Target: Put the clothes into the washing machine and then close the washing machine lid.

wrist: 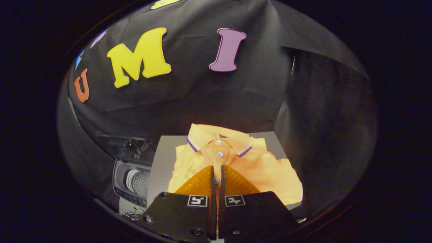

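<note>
Gripper view, over the booth table: the gripper (217,168) hangs above a folded orange polo shirt (256,165), its two fingers drawn nearly together with only a thin slit between them. A strip of the shirt's button placket shows through that slit, but whether the fingers are pinching cloth or merely hovering over it cannot be told from this angle.

The shirt lies on a grey tabletop (162,158), directly under and just beyond the fingertips, its collar (219,138) pointing away from the gripper. To the left of the fingers and lower than the table stands the washing machine (133,182), its perforated drum visible through the opening, and the dark raised lid (121,145) above it.

The step in hand appears to be the pickup of the garment, the first part of the task; nothing looks to be in the drum yet. The next move likely calls for a firm hold on a fold of fabric, a lift clear of the table, and a carry leftward and down to the drum opening, with care that trailing sleeves do not catch on the rim. The lid must come down afterwards.

By count: one shirt, three buttons showing on its placket, one washing machine, one lid, one table, one gripper with two fingers.
</note>
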Demonstrator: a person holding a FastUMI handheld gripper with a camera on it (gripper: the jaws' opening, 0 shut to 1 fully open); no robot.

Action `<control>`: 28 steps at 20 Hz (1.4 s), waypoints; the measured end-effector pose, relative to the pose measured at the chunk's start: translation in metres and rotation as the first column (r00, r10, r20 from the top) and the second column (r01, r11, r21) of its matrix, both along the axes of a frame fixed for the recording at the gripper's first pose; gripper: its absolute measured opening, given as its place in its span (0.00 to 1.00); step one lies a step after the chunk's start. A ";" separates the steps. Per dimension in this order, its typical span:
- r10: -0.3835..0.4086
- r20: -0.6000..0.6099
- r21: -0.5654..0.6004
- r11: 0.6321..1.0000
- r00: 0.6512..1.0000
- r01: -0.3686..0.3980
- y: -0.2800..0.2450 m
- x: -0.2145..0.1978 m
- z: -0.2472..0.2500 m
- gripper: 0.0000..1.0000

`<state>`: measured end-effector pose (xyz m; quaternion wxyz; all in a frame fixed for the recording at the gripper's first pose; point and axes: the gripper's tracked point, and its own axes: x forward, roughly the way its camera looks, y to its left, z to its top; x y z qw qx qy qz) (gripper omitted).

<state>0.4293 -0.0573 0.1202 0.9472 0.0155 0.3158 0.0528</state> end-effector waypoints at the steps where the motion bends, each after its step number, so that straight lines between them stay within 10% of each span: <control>1: 0.005 0.013 -0.004 1.000 1.000 -0.005 0.002 -0.001 0.008 0.05; 28: 0.276 0.156 -0.007 0.960 0.948 -0.278 0.202 -0.030 0.095 0.05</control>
